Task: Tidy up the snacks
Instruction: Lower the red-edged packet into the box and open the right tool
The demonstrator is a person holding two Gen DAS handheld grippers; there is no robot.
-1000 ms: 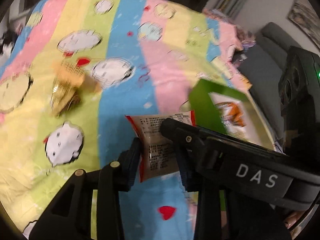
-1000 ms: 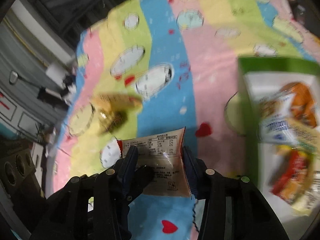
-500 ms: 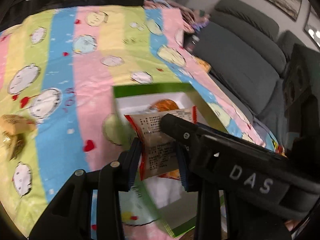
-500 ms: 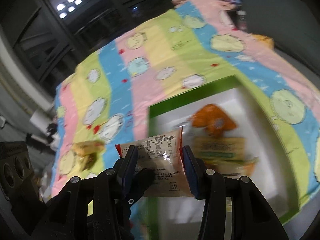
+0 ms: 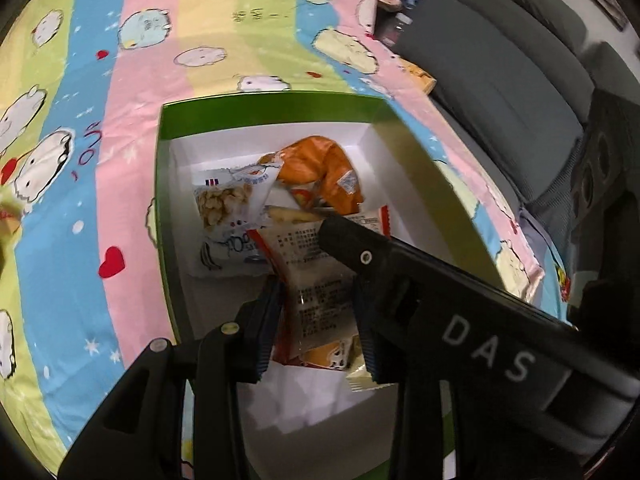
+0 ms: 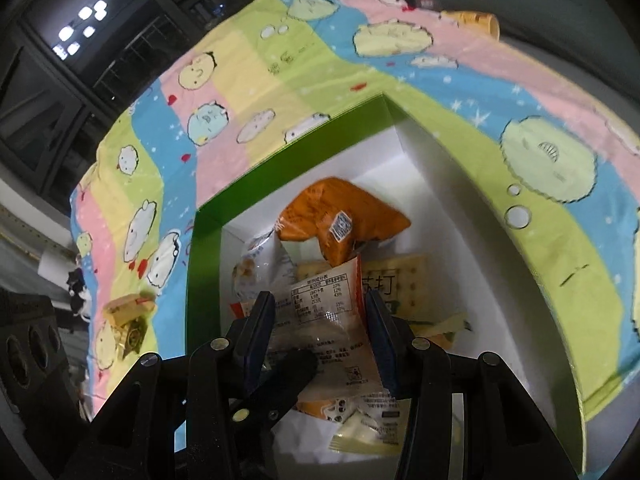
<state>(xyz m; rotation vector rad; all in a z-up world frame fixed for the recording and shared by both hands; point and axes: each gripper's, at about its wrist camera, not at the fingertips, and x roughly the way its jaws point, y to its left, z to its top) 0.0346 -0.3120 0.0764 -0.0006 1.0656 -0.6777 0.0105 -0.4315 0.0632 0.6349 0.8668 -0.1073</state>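
Both tools grip one snack packet over the open green box. Left tool is narrowly open, its fingers pinching the lower half of the packet from both sides. Right tool is also narrowly open, clamped on the same packet; its arm, marked DAS, crosses the left wrist view and covers part of the wrapper. The packet is clear film with red edges and printed text, upright, and hangs inside the box opening above the other snacks.

The box has green outer walls and a white interior. Inside: an orange bag near the far wall, a peanut packet to the left, a cracker pack to the right in the right wrist view, and a pale yellow sachet near the close end. Whether the held packet touches the snacks below cannot be told.

The box sits on a striped cartoon-print cloth. A gold-wrapped snack lies on the cloth left of the box, well apart. A grey sofa stands beyond the cloth's right edge.
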